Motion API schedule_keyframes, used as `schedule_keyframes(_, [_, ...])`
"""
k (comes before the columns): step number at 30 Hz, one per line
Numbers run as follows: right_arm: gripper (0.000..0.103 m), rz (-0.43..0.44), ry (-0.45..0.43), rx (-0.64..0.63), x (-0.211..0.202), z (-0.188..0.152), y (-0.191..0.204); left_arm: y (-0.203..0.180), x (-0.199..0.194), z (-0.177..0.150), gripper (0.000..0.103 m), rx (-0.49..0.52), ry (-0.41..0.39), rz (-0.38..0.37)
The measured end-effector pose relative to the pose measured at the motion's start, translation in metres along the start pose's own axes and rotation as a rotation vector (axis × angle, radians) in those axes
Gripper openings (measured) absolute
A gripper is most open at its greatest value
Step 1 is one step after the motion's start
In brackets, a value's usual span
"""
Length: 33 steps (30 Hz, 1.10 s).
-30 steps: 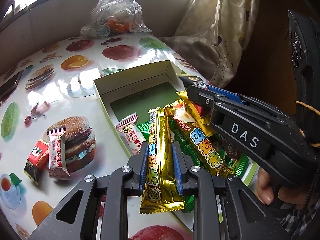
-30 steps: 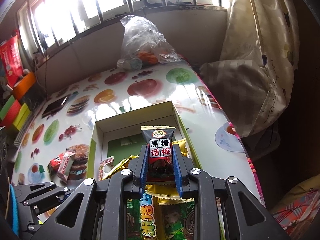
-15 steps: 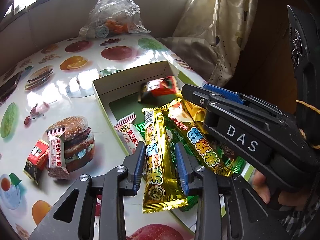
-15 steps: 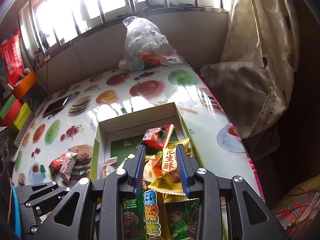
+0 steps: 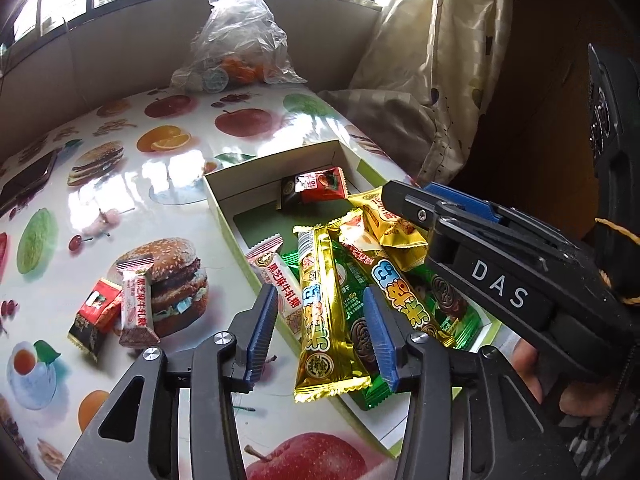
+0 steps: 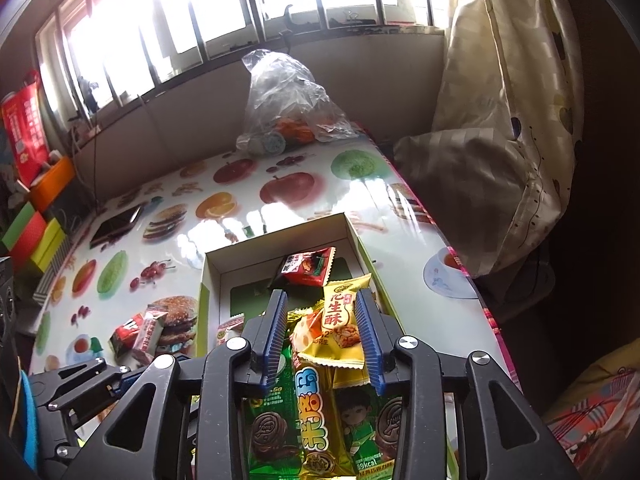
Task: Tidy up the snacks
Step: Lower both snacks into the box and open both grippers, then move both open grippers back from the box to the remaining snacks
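Now opening, both: left gripper (image 5: 320, 332) spread around a gold bar (image 5: 324, 312), pads not pressing it; right gripper (image 6: 322, 336) spread around a yellow packet (image 6: 340, 320), gripping nothing. Snacks piled in the open box (image 5: 240, 168) on the worktop (image 5: 120, 184). Red packet (image 6: 310, 266) lying at the box's far end. Two small packets (image 5: 116, 312) left outside, on the burger picture.

This looks like a lived-in room of a home. A table under a glossy oilcloth printed with burgers and fruit (image 6: 304, 188) stands against a barred window (image 6: 224, 12) along the top of the frame. A cream patterned curtain (image 6: 508, 92) hangs at upper right; a knotted clear plastic bag (image 6: 288, 96) and a dark phone (image 6: 116, 224) lie about.
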State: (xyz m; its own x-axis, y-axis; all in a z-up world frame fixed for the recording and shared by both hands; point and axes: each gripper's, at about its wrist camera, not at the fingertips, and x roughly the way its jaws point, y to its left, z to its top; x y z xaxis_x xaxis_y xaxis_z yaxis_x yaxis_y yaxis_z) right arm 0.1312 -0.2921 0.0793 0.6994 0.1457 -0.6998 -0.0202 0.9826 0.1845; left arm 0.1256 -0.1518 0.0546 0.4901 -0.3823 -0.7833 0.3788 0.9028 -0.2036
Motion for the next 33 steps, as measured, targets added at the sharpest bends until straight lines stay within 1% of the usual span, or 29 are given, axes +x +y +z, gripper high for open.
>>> schedule_keyframes(7, [0.036,-0.003,-0.02,0.025,-0.015,-0.004,0.003,0.001,-0.018,-0.006,0.046,0.016,-0.022,0.02])
schedule_keyframes(19, [0.038,-0.003,-0.045,0.031,-0.039,-0.014,0.015,0.009,-0.044,-0.017,0.046,0.012,-0.062,0.04])
schedule_keyframes(33, [0.039,0.025,-0.057,0.018,-0.053,-0.029,0.039,0.028,-0.069,-0.032,0.046,-0.021,-0.1,0.079])
